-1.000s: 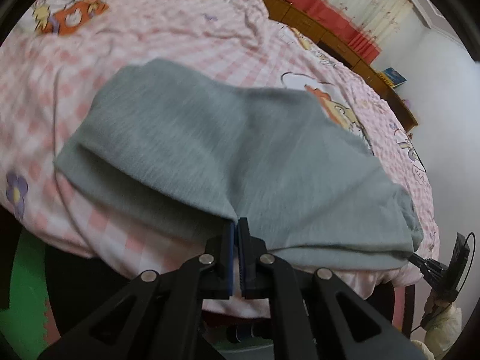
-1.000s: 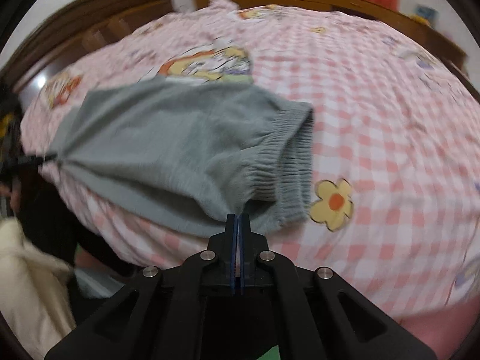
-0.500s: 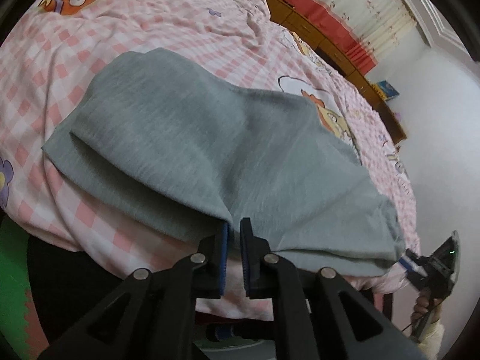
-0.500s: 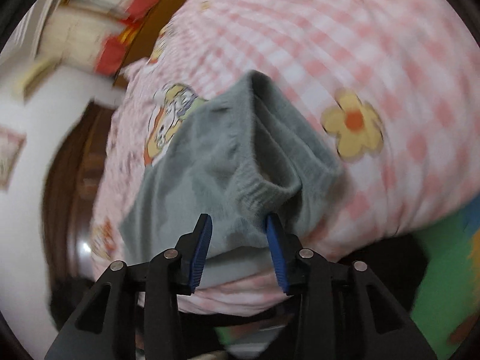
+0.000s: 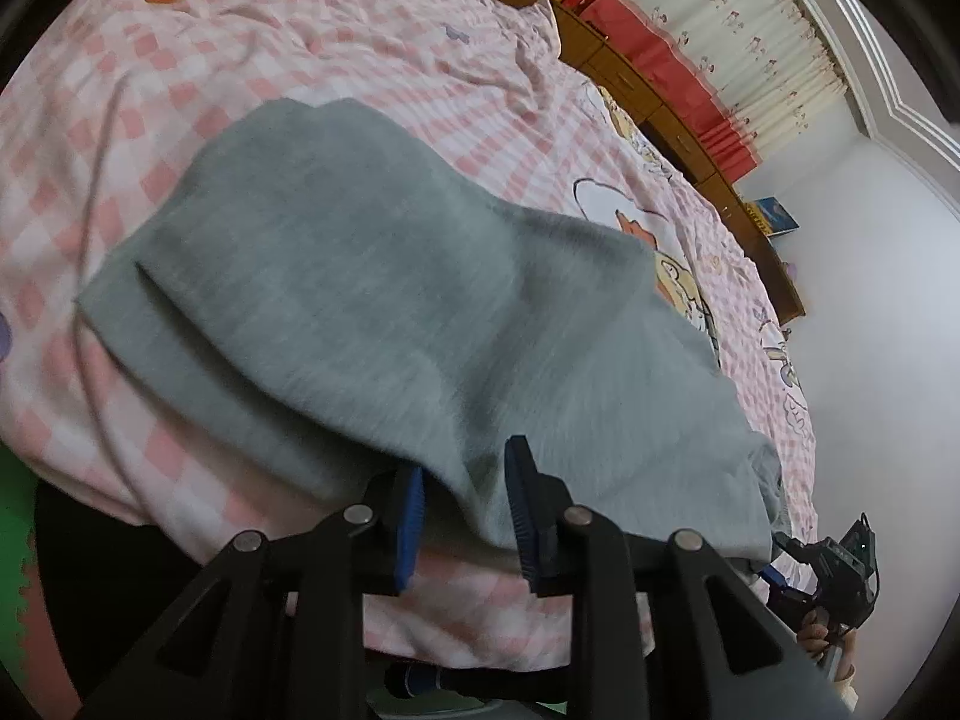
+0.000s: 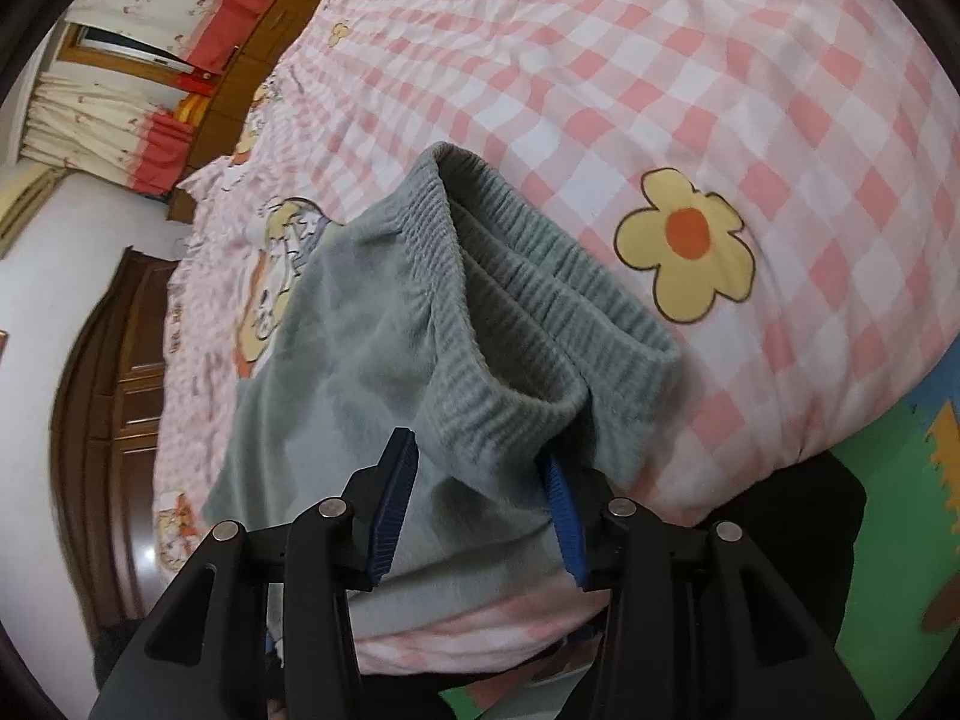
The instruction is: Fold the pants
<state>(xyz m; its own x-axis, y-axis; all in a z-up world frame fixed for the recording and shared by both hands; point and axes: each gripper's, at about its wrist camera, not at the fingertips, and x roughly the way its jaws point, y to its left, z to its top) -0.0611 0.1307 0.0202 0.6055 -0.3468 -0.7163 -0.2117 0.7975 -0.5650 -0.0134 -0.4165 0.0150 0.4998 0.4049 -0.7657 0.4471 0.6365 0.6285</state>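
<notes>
Left wrist view: the pants [image 5: 384, 300] lie on the bed [image 5: 372, 54], a soft grey knit spread flat near the bed's near edge, two layers showing at the left as offset edges. The fabric is heathered and matte, with a shallow crease running across its middle. The left gripper [image 5: 462, 504] has its jaws parted, blue ribbed pads on black fingers; a drooping fold of the pants hangs into the gap between them, not pinched. The bed's cover is a pink and white check cotton, wrinkled, with cartoon prints. Beyond it runs a brown wooden headboard [image 5: 648, 96], then a cream pleated curtain [image 5: 750, 36] with a red hem. At lower right the right gripper [image 5: 834, 564] shows small and dark past the far end of the pants; its jaws cannot be read there.

Right wrist view: the waistband [image 6: 540, 312] of the pants is a thick ribbed elastic band, gaping open as a loop at the bed edge. The right gripper [image 6: 480, 492] has its jaws spread wide, blue pads either side of the band's near corner, which sits between them unclamped. A yellow flower [image 6: 684, 240] with an orange centre is printed on the check cover just beside the band. A green foam mat [image 6: 900, 600] covers the floor at right.
</notes>
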